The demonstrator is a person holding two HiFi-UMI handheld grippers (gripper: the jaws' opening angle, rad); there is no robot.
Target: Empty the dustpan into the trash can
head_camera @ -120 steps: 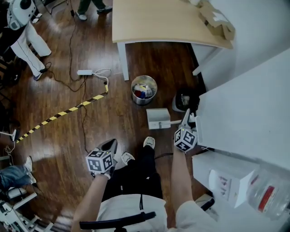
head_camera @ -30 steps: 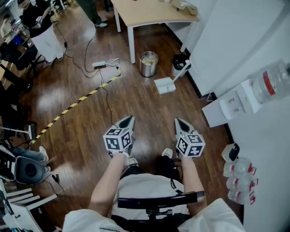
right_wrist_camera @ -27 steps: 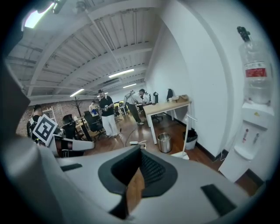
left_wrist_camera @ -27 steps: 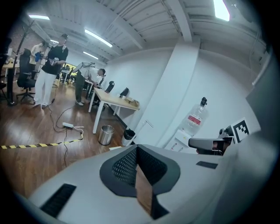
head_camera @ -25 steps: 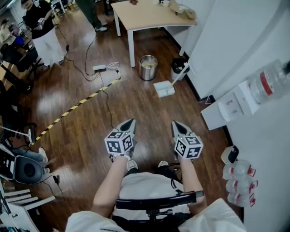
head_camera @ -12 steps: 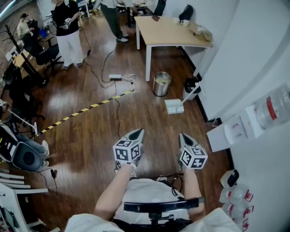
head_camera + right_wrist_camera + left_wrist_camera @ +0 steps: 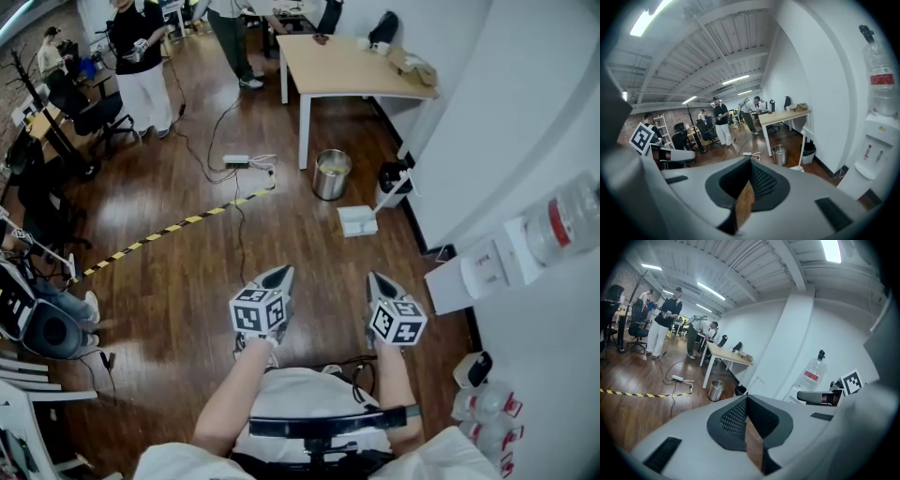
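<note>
Over on the left a couple of people [image 7: 141, 56] stand at the top corner, cut off by the frame edge, and the chairs [image 7: 52, 328] down the left side are half out of shot too. The floor [image 7: 159, 291] is dark glossy wood planks with a yellow-and-black striped tape [image 7: 169, 228] running across it up to a white power strip [image 7: 236, 159] and its tangle of cable. The left gripper [image 7: 279, 275] has its jaws pressed together with nothing in them, just floor showing past the tips. Further up sits the trash can [image 7: 332, 174], a round shiny steel one; something pale is inside, but I can't make out what. The dustpan [image 7: 356, 220] is white and flat on the floor just beside the can, its long handle tilting up toward a small black bin [image 7: 392, 176] at the wall, well apart from both grippers. The right gripper [image 7: 375, 278] is pinched closed too, empty. Behind is a light wood table [image 7: 356, 66] with white legs, then a plain white wall [image 7: 487, 112] and a white water dispenser [image 7: 473, 272] whose clear bottle [image 7: 562, 220] runs off the right edge.
</note>
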